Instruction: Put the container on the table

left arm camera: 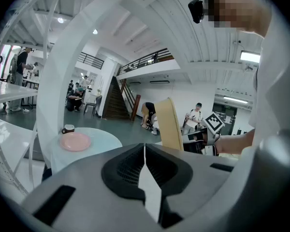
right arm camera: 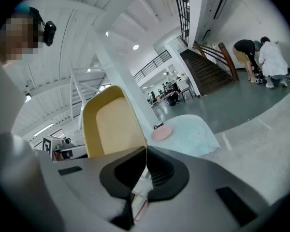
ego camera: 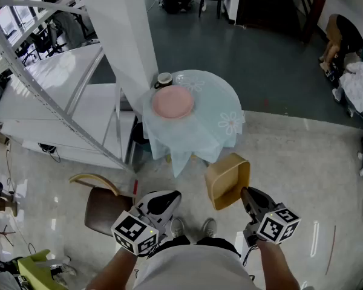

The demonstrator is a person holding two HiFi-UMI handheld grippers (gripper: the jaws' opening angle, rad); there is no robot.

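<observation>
Nearest, low left by the body: left gripper (ego camera: 169, 197). Fingers pressed together, nothing between them. Idle, aimed toward the surface (ego camera: 215, 104).

Low right: right gripper (ego camera: 244, 191). Fingers clamped on one thin wall of the container (ego camera: 227, 180), with the wall's edge pinched in the seam in the right gripper view (right arm camera: 146, 151).

Just ahead of the right gripper: container. Tan, open-topped, round-cornered. Carried in the air over the floor, tipped on its side, short of the surface and not touching it. Empty as far as can be seen.

Left, on the floor: brown chair (ego camera: 106, 209), off the likely path.

Farther ahead: surface. Round, draped in a pale blue cloth with flower prints, corners hanging past the rim. Pink plate (ego camera: 173, 102) on the left half. Small cup (ego camera: 164, 79) behind the plate, against the white column (ego camera: 130, 29). Bare cloth on the right half.

Step in hand, judged: carrying, placement not yet begun.

Handling advice:
- Walk in close before reaching.
- Turn the container base-down while in the air.
- Move slowly: pinched by one wall only, so likely to swing or slip.
- Aim for the bare cloth right of the plate, well in from the draped edge.
- Lower until the base sits flat, then part the fingers and draw straight back.
- Hold the left gripper clear of the plate and cup.
</observation>
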